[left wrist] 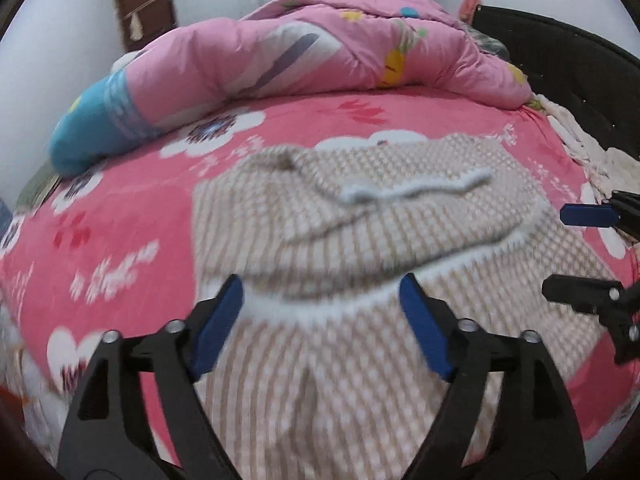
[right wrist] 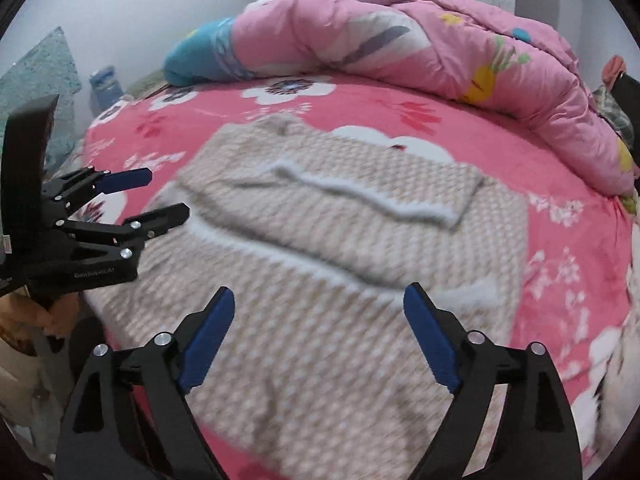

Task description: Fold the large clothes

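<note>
Left claw and right claw both released, above checked garment, empty

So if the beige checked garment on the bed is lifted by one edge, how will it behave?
The beige garment would probably hang limp, since its folded layers already sag and wrinkle. Its fuzzy white trim suggests soft knit that grips rather than slips. It likely drags on the pink sheet.

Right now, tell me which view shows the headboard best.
The left wrist view: the dark headboard stretches along the bed's right side. The right wrist view catches only a dark sliver at its right edge.
</note>
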Action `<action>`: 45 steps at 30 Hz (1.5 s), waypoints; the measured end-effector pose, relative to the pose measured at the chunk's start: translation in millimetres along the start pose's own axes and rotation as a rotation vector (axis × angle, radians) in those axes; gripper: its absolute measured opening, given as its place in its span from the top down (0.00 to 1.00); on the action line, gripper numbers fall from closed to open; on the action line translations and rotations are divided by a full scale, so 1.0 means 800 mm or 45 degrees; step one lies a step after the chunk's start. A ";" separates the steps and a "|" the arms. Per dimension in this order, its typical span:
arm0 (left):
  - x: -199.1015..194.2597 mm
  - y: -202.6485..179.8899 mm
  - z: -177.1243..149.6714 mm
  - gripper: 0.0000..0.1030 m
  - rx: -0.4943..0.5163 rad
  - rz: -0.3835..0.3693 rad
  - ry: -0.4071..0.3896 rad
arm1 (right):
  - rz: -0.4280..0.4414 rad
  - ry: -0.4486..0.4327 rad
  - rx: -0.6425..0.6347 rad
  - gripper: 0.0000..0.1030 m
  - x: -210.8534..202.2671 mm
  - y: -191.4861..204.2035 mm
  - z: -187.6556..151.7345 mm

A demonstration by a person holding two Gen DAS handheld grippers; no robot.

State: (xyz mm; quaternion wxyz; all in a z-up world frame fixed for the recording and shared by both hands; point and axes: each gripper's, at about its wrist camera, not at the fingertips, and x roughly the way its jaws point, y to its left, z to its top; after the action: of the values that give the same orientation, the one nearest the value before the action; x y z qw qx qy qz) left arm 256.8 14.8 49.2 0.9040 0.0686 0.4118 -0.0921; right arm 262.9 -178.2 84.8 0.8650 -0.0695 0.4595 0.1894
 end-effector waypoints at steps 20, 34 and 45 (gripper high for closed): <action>0.039 0.014 -0.087 0.14 -0.196 0.090 0.177 | -0.120 0.050 0.159 0.16 0.008 0.027 -0.067; 0.046 0.013 -0.088 0.12 -0.212 0.075 0.168 | -0.099 0.162 0.216 0.16 0.043 0.027 -0.073; 0.047 0.013 -0.089 0.12 -0.220 0.077 0.168 | -0.034 0.120 0.252 0.16 0.027 0.029 -0.067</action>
State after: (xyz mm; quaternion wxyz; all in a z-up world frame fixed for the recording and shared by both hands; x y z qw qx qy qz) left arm 231.3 35.1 -24.8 0.8798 0.0088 0.4747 -0.0242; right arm 224.0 -166.9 37.8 0.8474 0.0016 0.5153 0.1281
